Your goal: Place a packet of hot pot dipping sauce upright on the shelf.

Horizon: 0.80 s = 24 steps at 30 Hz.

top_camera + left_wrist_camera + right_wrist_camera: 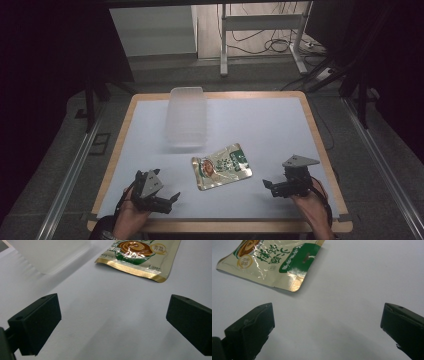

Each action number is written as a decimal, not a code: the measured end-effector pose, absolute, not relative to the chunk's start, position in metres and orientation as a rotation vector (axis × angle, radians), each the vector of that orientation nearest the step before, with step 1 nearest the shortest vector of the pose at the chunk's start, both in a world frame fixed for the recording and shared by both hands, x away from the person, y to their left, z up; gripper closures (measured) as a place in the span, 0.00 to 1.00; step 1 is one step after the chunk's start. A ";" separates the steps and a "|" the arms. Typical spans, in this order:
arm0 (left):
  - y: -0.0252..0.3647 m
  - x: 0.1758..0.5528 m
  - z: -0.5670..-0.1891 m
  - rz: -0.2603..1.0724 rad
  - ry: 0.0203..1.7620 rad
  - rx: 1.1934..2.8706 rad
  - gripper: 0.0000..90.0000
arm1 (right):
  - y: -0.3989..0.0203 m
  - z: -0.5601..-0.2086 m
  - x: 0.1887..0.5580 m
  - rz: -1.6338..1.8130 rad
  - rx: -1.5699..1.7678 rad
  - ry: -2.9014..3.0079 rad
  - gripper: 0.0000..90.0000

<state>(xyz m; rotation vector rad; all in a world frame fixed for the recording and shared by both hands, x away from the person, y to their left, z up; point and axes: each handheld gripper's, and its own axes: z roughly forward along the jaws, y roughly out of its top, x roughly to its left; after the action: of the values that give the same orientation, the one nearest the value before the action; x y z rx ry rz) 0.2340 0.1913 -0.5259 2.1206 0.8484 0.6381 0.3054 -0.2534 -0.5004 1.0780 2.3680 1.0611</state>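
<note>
A gold and green snack pouch [221, 166] lies flat on the white table top [265, 130], just ahead of the middle of the front edge. My left gripper [169, 202] rests low at the front left, open, jaws pointing right toward the pouch. In the left gripper view the left gripper [113, 312] is wide open over bare table, with the pouch [140, 255] ahead of it. My right gripper [270, 188] sits at the front right, open, jaws pointing left. In the right gripper view the right gripper [327, 315] holds nothing, and the pouch [272, 262] lies ahead to its left.
A translucent plastic container [186, 117] stands behind the pouch toward the back left; its corner [50, 252] shows in the left gripper view. The table's wooden rim [320, 145] frames the white surface. A metal frame and cables [265, 40] are on the floor beyond.
</note>
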 end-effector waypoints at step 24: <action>0.189 0.234 -0.526 0.650 0.844 2.138 0.00 | -0.221 -0.505 0.322 1.105 1.030 2.453 0.00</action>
<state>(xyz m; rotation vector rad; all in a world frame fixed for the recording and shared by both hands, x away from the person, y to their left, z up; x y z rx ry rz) 0.2337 0.1893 -0.5262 2.1379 0.8443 0.6497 0.3219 -0.2214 -0.5045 1.0296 2.4525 1.1053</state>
